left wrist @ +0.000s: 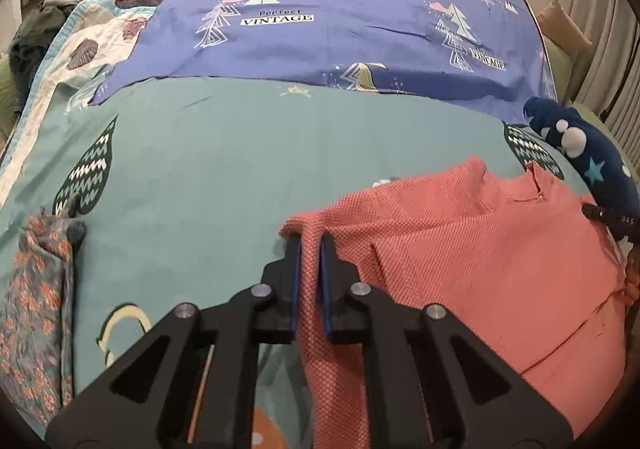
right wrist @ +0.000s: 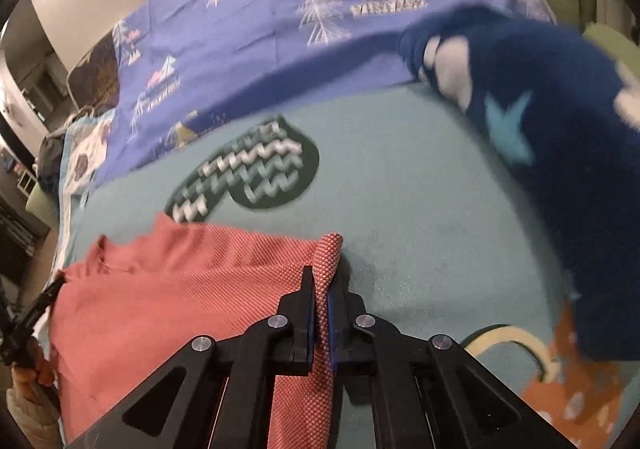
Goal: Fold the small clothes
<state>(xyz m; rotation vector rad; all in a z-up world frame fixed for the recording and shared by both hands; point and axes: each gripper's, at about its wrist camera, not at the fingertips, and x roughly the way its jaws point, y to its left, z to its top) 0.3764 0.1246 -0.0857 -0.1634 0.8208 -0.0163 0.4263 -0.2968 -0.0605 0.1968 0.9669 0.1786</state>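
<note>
on the teal bedsheet [left wrist: 208, 177], my left gripper [left wrist: 310, 245] and right gripper [right wrist: 325, 281] are each clamped on one end of the coral garment [left wrist: 460, 249], its long axis stretched between them. only the right view shows a hand [right wrist: 28, 373]; only the left, a folded floral cloth [left wrist: 36, 309].

Both fisheye views are dimly and evenly lit, soft shadows are cast close beneath each gripper, straight lines are bent near the vignetted edges, and motion blur is seen beyond the right gripper [right wrist: 322, 273]
</note>
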